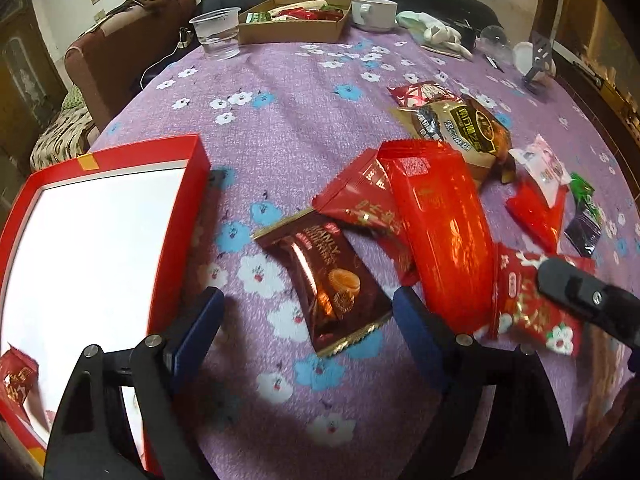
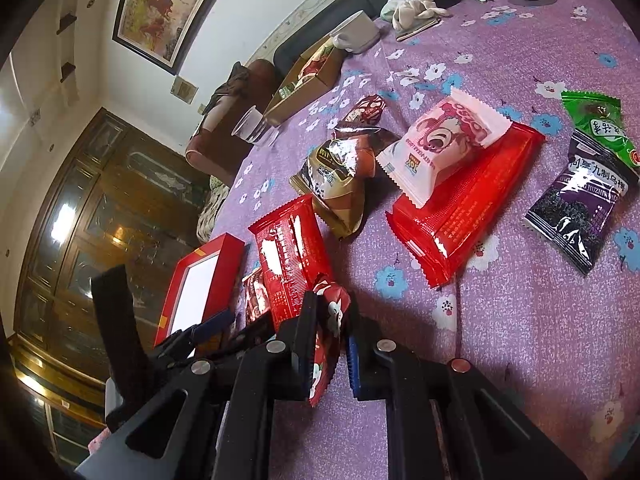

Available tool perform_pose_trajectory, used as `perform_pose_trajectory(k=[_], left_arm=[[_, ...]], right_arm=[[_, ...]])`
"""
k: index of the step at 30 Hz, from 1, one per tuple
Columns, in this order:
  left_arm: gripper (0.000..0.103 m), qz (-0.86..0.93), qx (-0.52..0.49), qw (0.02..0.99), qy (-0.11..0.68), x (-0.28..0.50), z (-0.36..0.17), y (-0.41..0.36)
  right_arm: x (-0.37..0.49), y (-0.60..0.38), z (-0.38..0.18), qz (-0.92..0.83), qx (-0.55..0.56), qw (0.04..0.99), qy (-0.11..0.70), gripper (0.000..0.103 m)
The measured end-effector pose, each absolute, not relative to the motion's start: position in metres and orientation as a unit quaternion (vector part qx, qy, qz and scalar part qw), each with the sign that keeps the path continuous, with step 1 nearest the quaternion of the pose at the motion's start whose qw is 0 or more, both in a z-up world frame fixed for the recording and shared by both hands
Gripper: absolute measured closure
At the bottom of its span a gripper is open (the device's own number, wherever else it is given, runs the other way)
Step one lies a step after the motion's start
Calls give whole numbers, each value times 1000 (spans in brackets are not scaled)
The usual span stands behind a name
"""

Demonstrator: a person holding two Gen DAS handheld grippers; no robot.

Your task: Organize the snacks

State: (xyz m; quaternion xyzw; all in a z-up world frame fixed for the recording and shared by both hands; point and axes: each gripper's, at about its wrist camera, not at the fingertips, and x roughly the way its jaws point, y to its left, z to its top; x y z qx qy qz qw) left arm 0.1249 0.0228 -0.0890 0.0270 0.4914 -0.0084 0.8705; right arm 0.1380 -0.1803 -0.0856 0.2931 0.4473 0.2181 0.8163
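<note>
Left wrist view, from the left edge: the red box (image 1: 176,184) lies open-side up beside the scattered snacks, likely so packets can be dropped straight in. One red packet (image 1: 18,376) already sits in its near corner, half cut off by the frame. The left gripper (image 1: 308,316) stands wide with nothing pressed between its fingers; the brown tart packet (image 1: 332,284) lies flat on the purple cloth (image 1: 280,120) between them, probably next to be picked. Further right, the long red packet (image 1: 444,240) overlaps its neighbours. The right gripper (image 2: 330,344) is clamped narrow on the flowered red packet (image 2: 326,320), one edge pinched, seemingly lifted off the cloth. Its label is crumpled and unreadable.
</note>
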Motion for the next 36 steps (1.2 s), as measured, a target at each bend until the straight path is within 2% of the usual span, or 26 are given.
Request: perform_pose_trajectory(k=[6,10,11,12,14,17,26,36], left_arm=[[15,4,5,868,496,138,-89,26],[18,0,8,882,472,133,-91,24],[28,-11,12,886,463,132,-90,23],[47,-19,19,889,457,130,-89,22],[70,-44,30,891,450,128,-85,18],[76,-63,56,892,444,125,-85,13],[80,-123,61,883,449,95,-77,15],[80,-161,62,894,413,44,-52,27]], right_arm=[[138,-181,-88,218,295,813,451,88],[138,-182,-88,217,295,813,452,88],[138,-182,-88,216,295,814,451,88],[138,-182,-88,216,295,814,451,88],[138,-182,-88,217,295,814,451,88],[137,-181,-86,216,291,816,451,90],[131,-182,-85,211,287,819,450,92],[86,-186,-91,219,328,798,455,93]])
